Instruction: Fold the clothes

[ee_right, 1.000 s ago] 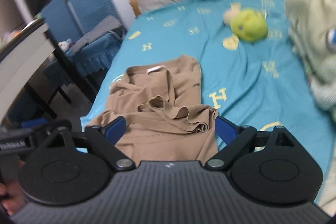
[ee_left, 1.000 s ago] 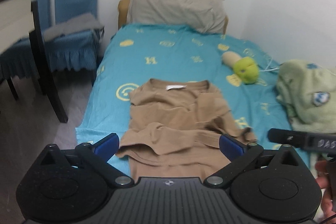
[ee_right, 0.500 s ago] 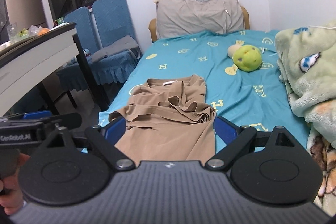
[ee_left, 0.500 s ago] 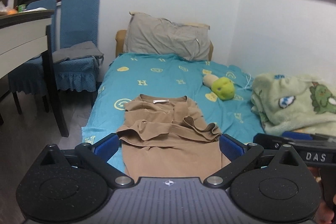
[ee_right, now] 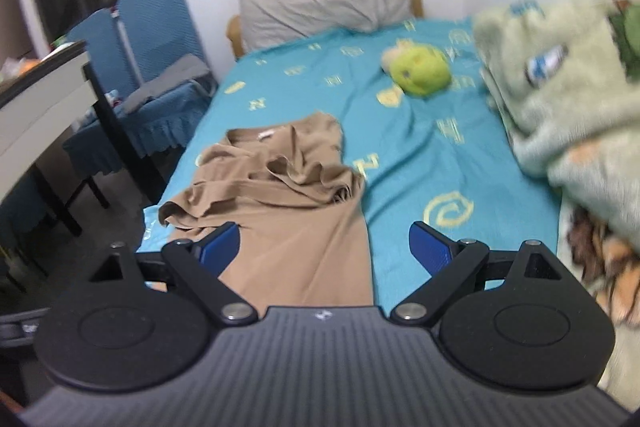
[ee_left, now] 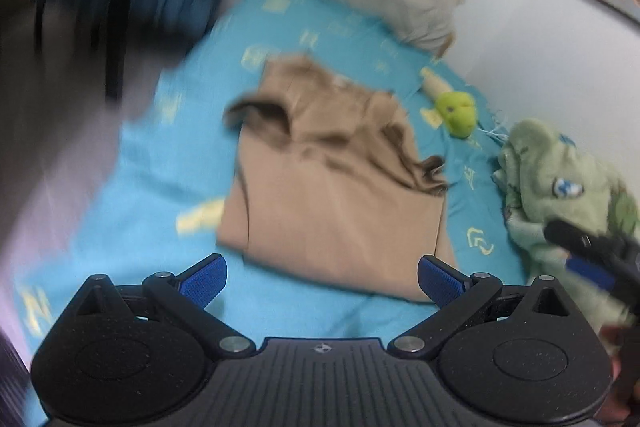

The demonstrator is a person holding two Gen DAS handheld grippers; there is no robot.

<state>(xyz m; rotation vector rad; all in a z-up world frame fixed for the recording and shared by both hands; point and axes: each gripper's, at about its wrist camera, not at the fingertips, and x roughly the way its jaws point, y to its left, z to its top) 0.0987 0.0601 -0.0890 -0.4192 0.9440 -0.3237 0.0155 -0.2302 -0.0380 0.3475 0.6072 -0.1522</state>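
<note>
Two grippers, and I see both with their blue pads spread wide and nothing between them: my left gripper (ee_left: 322, 277) hangs over the near end of the bed, my right gripper (ee_right: 324, 247) likewise. From the left wrist view, which is smeared with motion blur, the tan shirt (ee_left: 336, 183) lies on the turquoise bedsheet (ee_left: 132, 195) at about 12 o'clock from the pads, its lower half flat and its sleeves bunched in loose folds toward the collar. In the right wrist view the same shirt sits at 11 o'clock, its hem running under my left pad (ee_right: 220, 247). At 1 o'clock a green plush toy (ee_right: 420, 71) rests on the sheet, well apart from the shirt; a pale green fleece blanket (ee_right: 560, 95) is heaped at 2 o'clock. A grey pillow (ee_right: 320, 3) leans at the head, and blue-covered chairs (ee_right: 152, 39) stand at 10 o'clock.
</note>
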